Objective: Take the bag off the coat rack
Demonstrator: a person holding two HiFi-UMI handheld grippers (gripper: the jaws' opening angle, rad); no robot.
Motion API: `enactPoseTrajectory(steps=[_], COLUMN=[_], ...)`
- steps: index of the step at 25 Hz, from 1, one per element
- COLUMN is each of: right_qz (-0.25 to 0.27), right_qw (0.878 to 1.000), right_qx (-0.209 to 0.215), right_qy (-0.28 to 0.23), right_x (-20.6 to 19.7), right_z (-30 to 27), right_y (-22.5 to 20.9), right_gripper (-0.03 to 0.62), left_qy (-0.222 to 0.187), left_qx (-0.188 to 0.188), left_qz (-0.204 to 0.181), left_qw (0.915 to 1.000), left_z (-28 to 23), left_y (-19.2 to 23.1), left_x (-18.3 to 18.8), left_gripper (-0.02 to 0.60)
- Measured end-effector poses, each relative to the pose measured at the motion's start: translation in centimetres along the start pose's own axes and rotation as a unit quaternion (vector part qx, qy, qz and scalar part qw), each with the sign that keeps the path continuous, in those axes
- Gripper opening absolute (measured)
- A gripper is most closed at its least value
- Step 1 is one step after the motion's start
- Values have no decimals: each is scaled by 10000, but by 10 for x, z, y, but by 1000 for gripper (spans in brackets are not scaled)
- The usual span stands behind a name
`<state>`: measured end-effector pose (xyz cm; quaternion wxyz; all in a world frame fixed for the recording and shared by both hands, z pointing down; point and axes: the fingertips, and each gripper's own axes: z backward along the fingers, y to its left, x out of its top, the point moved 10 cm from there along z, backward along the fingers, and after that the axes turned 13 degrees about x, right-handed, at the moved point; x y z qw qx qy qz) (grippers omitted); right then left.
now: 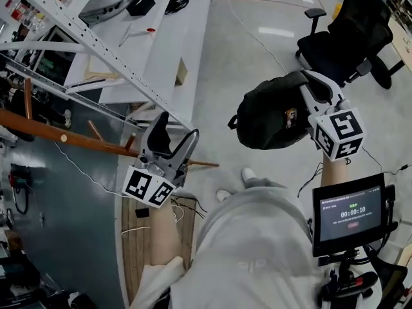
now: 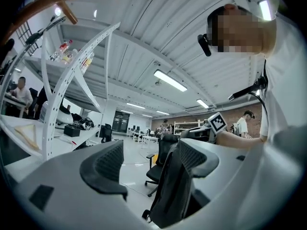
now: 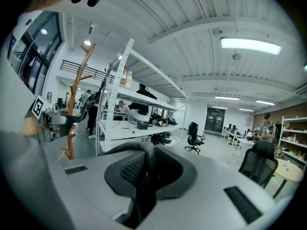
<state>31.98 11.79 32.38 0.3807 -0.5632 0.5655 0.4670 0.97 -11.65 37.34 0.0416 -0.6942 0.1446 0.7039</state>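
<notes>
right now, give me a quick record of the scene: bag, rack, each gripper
bag: black bag, held up in the air, not touching the rack
holder: right gripper, jaws shut on the bag's strap
other side: left gripper, jaws apart, nothing between them
rack: wooden coat rack, at the person's left, no bag seen on its pegs
task state: bag looks to be already off the rack

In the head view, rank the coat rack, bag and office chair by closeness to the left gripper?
1. Coat rack, just beside the left gripper.
2. Bag, off to its right.
3. Office chair, far upper right, on the floor.
</notes>
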Motion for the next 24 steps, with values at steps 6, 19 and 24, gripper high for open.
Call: enactPoseTrajectory(steps=[6, 19, 24], right_qz=[-128, -138, -152], right_qw=[9998, 9998, 9998], right_qx=[-135, -22, 51], right_qy=[116, 142, 107], right_x=[-8, -7, -4], right_z=[5, 4, 3], right_y=[-1, 5, 7], right_gripper=[40, 40, 40], left_qy=[74, 65, 61], left_qx=[-142, 14, 66], left_qz=[42, 187, 163], left_qw=[9999, 9998, 9998], left_z=[-5, 7, 12], left_y=[-5, 3, 6], left_x=[-4, -4, -2], left_gripper=[354, 354, 354])
